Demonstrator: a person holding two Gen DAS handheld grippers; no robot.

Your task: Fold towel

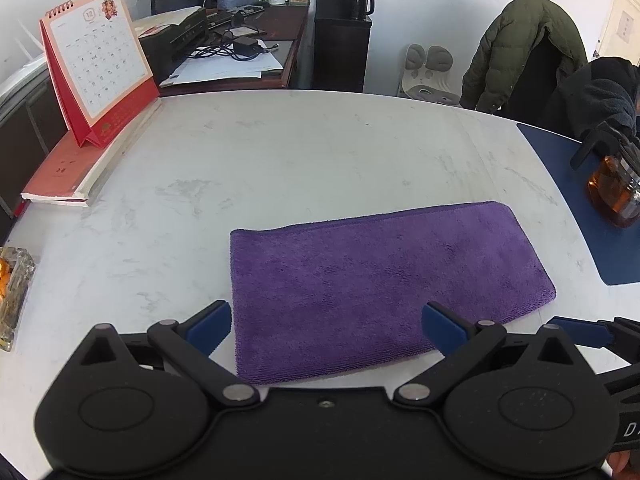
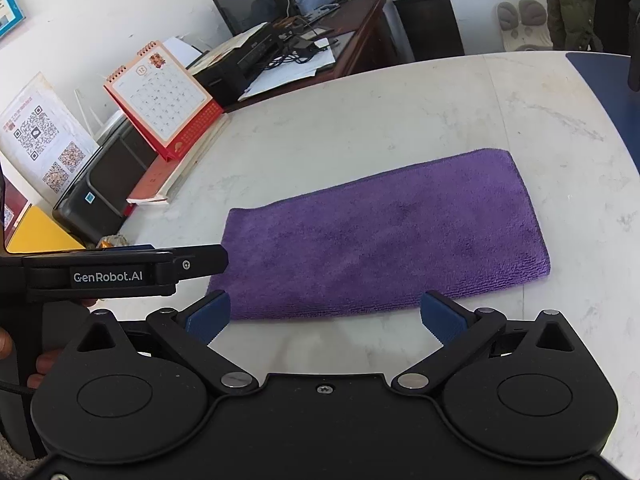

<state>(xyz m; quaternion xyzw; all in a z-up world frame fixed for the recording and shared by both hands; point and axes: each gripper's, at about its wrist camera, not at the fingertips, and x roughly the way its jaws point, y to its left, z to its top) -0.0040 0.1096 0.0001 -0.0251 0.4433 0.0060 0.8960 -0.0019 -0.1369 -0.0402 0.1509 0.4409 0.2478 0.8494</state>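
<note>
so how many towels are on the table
1. A purple towel, already folded into a long strip, lies flat on the white table, just ahead of both open tongs. No other towel shows, though the tongs' black bodies hide the near table edge.

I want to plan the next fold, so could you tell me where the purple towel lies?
The purple towel lies flat on the white table, just ahead of both open grippers, right of the red calendar.
</note>
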